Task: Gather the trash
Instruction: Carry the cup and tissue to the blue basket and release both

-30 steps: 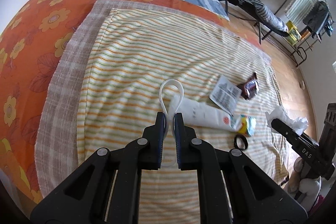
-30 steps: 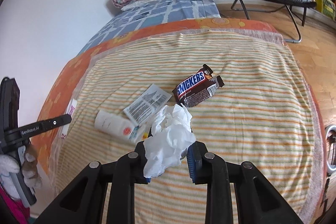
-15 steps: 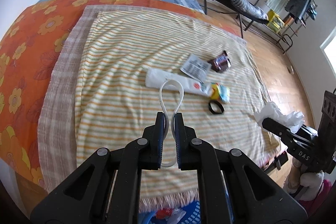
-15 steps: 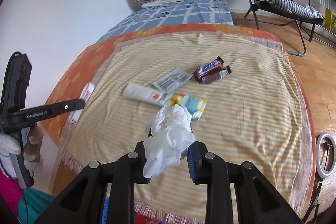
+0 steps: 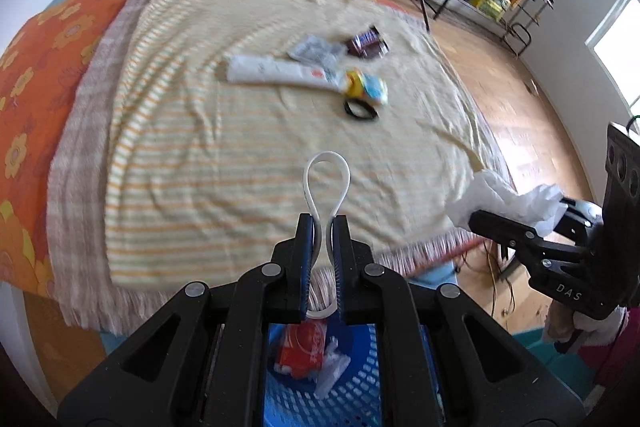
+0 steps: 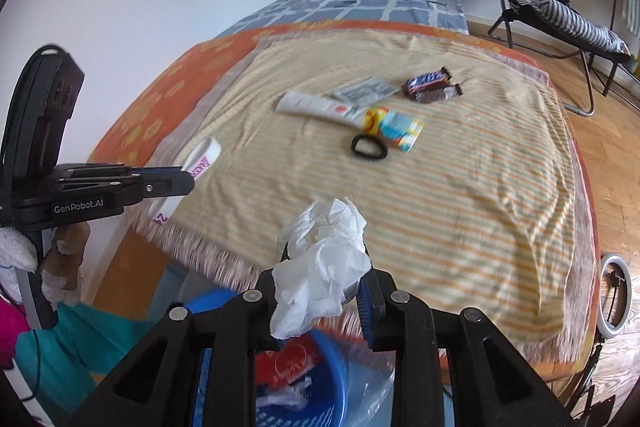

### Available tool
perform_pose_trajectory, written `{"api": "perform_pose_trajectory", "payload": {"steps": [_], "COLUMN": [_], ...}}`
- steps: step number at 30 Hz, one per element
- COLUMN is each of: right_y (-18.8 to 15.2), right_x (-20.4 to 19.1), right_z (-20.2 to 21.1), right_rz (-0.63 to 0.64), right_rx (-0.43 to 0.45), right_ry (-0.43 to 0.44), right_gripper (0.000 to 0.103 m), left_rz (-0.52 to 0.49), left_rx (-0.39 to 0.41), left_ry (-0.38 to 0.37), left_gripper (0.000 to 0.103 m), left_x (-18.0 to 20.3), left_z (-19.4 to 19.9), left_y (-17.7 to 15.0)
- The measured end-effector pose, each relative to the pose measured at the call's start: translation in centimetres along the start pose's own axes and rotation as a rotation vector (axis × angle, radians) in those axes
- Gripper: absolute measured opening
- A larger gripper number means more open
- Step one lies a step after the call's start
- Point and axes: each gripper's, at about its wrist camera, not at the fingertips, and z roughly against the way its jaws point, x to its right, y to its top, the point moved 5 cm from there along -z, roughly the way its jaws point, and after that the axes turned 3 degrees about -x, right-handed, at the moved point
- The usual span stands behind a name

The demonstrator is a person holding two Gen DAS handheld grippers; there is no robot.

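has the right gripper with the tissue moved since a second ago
Yes. The right gripper, shut on the tissue, has backed off the striped blanket past its fringed edge and now hangs above the blue basket.

"DAS" on the right gripper (image 5: 516,223); "GenRobot.AI" on the left gripper (image 6: 176,183); "24" on the white band (image 6: 202,163).

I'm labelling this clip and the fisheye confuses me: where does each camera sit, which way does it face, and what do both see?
Left wrist: behind the left gripper, shut on a white band, facing the bed over the blue basket; right gripper at right.
Right wrist: behind the right gripper, shut on crumpled tissue, facing the bed; left gripper and gloved hand at left.
Shared: toothpaste tube, Snickers wrapper, black ring.
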Motion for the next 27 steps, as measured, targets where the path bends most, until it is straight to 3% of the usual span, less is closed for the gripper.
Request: {"api": "perform_pose_trajectory", "payload": {"steps": [14, 27], "right_y": [-8.5, -12.6], "right_x": [-2.1, -3.5], "right_z": [-2.2, -4.1], "right_rz": [0.028, 0.050], "right_rx": [-0.125, -0.203], "right_ry": [0.028, 0.034], "right_gripper": [0.028, 0.030], "left_rz": [-0.112, -0.138], "left_rx": [-0.165, -0.289], "left_ry": [-0.017, 0.003], "left_gripper": [0.008, 0.008], "left_x": [3.3, 3.7], "left_z": [-3.0, -6.4], "left_y": [-9.0, -14.9]}}
